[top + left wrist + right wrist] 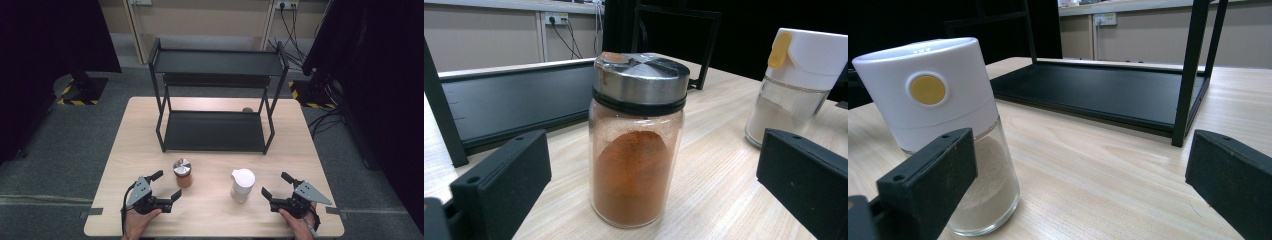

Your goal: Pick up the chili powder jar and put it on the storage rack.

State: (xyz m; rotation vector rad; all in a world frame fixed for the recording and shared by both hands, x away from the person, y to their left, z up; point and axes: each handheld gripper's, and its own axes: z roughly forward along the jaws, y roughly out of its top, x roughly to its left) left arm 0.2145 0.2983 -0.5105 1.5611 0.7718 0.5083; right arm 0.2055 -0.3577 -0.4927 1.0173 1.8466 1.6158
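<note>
Scene: we see 2 hand-held grippers poised at the near edge of a wooden table [210, 210], a black 2-tier rack [215, 100] standing toward the far edge.

Left gripper: the left gripper [165, 186] has its jaws spread wide and empty, near the table's near-left corner.

Right gripper: the right gripper [275, 186] is likewise wide open, holding nothing, near the near-right corner.

Spice jar: the spice jar [638, 140], glass with a steel lid and rust-red powder, stands upright just in front of the left gripper, between it and the rack's lower shelf.

White shaker: the white-capped shaker [943, 125], with a yellow button on its cap and pale powder inside, stands upright just beside the right gripper, to the right of the spice jar.

Key relation: in the left gripper view the spice jar sits squarely between the 2 jaws, its long axis vertical, so we judge a short forward push and a squeeze would take it. In the right gripper view the white-capped shaker sits off toward 1 jaw, so that hand would have to shift sideways first. Each hand is nearer its own jar.

Writing: we can read no brand, label or lettering on either jar.

Risk: we judge both jars tall and narrow, easy to tip on a glancing touch.
</note>
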